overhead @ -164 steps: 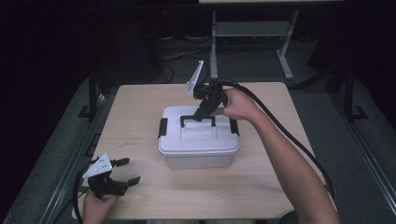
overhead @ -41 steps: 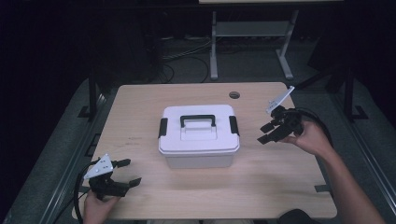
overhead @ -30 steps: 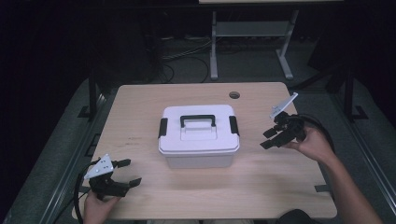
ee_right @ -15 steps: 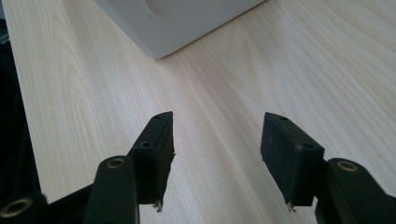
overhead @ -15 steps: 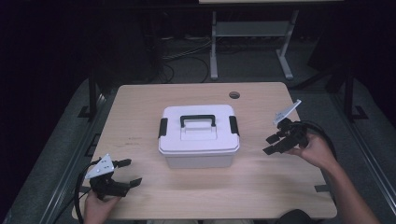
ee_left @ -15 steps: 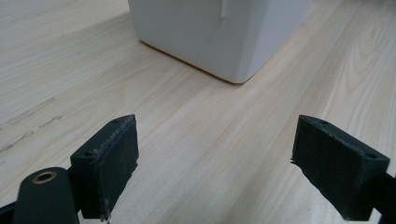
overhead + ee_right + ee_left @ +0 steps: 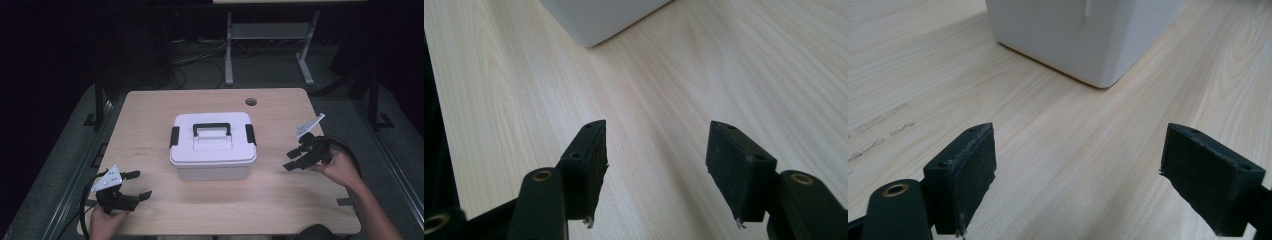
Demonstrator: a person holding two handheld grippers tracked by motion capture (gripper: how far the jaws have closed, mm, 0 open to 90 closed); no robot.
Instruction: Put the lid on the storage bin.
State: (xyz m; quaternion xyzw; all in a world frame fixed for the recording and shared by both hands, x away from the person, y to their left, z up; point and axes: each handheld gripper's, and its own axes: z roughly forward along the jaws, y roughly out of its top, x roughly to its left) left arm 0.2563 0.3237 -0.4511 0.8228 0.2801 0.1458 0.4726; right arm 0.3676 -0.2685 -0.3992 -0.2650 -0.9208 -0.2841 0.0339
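High view: we are seeing the right gripper (image 7: 296, 158) low over the tabletop (image 7: 150, 115), well apart from the white storage box (image 7: 212, 145), which is standing shut in the middle with its black handle (image 7: 212, 129) lying flat and both side latches down. Five and a half seconds ago this gripper was on that handle; since then we have been drawing it away to the side and lowering it. Its jaws have just been opening a little further, and nothing is lying between them. The left gripper (image 7: 131, 186) is resting near the front corner of the tabletop, where it has been all along, jaws spread wide and empty.

Left gripper view: we are looking along the two jaws at bare wood; the box's lower corner (image 7: 1098, 55) is standing ahead of the jaws, slightly toward the right one, well clear of both.

Right gripper view: the jaws are standing moderately apart over bare wood, holding nothing; a corner of the box (image 7: 594, 25) is showing ahead, beyond the left jaw.

Judgement: the box is released and set down, and both hands are parking. We are reading the placing step as finished, with no grasp in progress.
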